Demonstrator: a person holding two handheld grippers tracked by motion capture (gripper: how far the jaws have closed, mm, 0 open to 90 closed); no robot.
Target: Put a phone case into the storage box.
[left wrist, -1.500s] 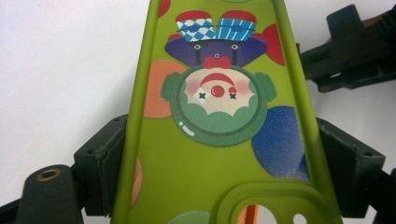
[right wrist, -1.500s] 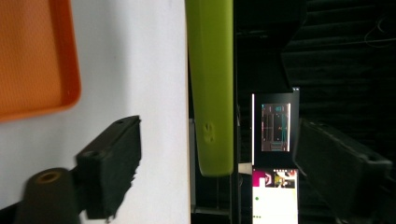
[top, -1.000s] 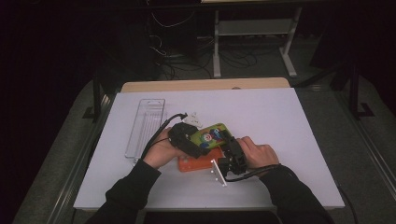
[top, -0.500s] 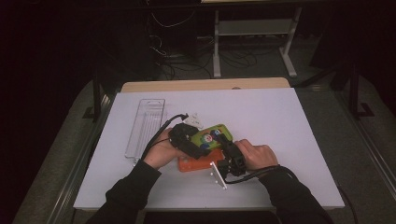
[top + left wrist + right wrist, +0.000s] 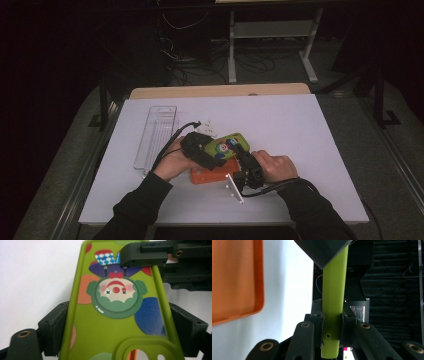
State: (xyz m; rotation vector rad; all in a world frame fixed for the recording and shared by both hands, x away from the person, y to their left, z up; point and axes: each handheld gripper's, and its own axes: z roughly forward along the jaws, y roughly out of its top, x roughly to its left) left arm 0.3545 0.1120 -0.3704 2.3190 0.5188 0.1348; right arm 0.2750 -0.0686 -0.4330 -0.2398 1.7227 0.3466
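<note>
Right tool (image 5: pixel 332 340) closing, pinches green phone case (image 5: pixel 334 302) edge; left tool (image 5: pixel 120 322) grips its sides.

The high view looks forward and down over the white table (image 5: pixel 300 140); both gripper views sit close, sharing the green clown-printed silicone phone case (image 5: pixel 112 322).

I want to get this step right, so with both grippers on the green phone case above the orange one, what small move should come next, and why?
Probably lift the green phone case slightly clear of the orange case. The left gripper clamps its long sides, and the right gripper, jaws just closing, now pinches its edge, so both hold it.
</note>
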